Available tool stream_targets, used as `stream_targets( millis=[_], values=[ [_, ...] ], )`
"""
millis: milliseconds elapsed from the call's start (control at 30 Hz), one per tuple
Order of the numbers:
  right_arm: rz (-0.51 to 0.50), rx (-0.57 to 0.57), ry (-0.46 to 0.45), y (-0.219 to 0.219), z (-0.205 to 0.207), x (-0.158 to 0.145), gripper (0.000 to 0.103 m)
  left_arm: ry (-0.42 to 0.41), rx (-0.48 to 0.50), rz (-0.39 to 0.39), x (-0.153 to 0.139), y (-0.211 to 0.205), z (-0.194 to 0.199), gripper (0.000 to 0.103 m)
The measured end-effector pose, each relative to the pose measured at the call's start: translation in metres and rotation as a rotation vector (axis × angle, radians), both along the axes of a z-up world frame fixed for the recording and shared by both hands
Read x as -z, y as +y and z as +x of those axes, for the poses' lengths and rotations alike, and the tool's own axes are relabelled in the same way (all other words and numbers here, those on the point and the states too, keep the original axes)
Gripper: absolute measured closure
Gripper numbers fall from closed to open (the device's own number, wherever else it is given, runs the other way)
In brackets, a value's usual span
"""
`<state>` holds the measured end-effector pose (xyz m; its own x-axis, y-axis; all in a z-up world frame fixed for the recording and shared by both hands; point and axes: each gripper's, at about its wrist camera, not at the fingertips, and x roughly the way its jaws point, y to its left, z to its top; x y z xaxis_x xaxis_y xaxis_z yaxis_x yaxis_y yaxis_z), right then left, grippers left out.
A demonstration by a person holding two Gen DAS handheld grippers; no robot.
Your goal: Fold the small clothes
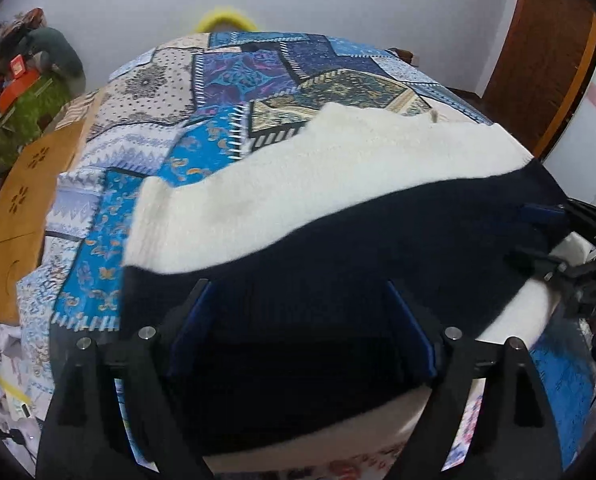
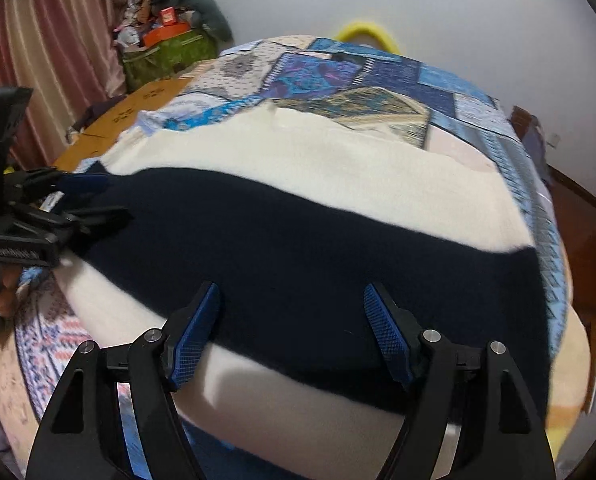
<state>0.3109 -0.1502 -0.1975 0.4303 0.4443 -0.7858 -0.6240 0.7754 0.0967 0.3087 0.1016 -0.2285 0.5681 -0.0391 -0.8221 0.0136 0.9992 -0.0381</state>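
A small garment lies spread on the bed, with a cream fleece part (image 1: pixel 298 184) (image 2: pixel 318 160) and a dark navy band (image 1: pixel 378 248) (image 2: pixel 298 240) folded across its near side. My left gripper (image 1: pixel 298 284) is open, its blue pads standing wide apart just above the navy band's left end, not pressing on it. It also shows at the left edge of the right wrist view as the left gripper (image 2: pixel 105 198). My right gripper (image 2: pixel 291 288) is open too, over the navy band's near edge towards the right end. The left wrist view catches this right gripper (image 1: pixel 532 236) at its right edge.
A blue patchwork bedcover (image 1: pixel 237 80) lies under the garment. A brown cardboard sheet (image 1: pixel 25 200) lies along the bed's left side, with a green bag of clutter (image 1: pixel 37 96) behind it. A yellow ring (image 1: pixel 225 20) sits at the far end, a wooden door (image 1: pixel 546 60) at right.
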Motion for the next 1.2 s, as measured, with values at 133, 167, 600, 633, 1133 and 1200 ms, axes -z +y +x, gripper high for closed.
stream_targets(
  millis=[133, 167, 600, 633, 1133, 1200],
  values=[
    [-0.004, 0.06, 0.007, -0.025, 0.001, 0.001, 0.032, 0.0, -0.029, 0.006, -0.002, 0.014, -0.009, 0.015],
    [-0.004, 0.073, 0.009, -0.03, 0.0, 0.001, 0.032, 0.001, -0.038, 0.006, -0.002, 0.018, -0.01, 0.014],
    [-0.021, 0.186, -0.007, -0.088, -0.017, -0.005, 0.032, 0.054, -0.219, 0.05, 0.019, 0.075, -0.049, 0.014],
    [-0.02, 0.191, -0.009, -0.091, -0.02, -0.006, 0.032, 0.057, -0.228, 0.049, 0.021, 0.078, -0.052, 0.014],
    [0.009, 0.263, -0.046, -0.115, -0.037, -0.035, 0.029, -0.006, -0.294, 0.028, -0.023, 0.075, -0.091, 0.014],
    [0.023, 0.247, -0.071, -0.107, -0.039, -0.044, 0.029, -0.027, -0.291, 0.001, -0.032, 0.07, -0.096, 0.014]
  ],
)
